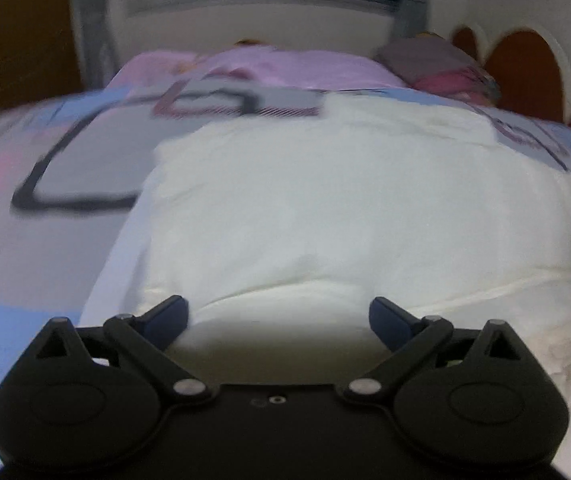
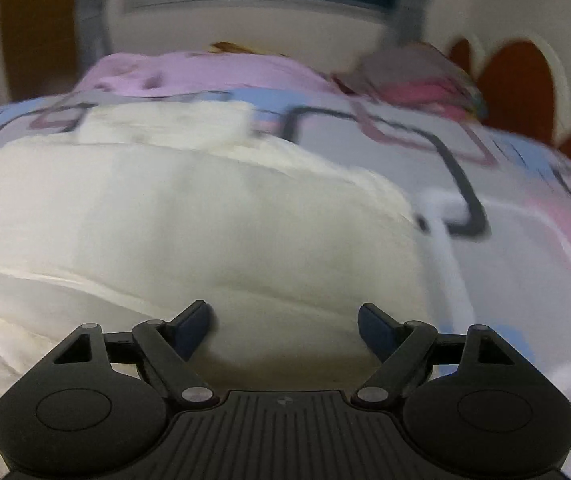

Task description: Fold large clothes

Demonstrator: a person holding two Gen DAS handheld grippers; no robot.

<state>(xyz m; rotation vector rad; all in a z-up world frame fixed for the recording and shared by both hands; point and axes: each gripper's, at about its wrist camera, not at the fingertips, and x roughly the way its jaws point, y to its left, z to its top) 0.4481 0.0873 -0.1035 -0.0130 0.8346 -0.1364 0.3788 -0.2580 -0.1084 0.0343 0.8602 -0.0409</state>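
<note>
A white garment [image 1: 325, 200] is being spread across a patterned bed cover [image 1: 25, 160]. The left claw [image 1: 277, 316] and right claw [image 2: 283, 322] are being held wide apart above its near edge, nothing pinched.

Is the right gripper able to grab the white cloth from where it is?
Probably yes. The right gripper has its jaws open, empty, with the white cloth lying right under and ahead of them on the bed. Nothing sits in between.
</note>
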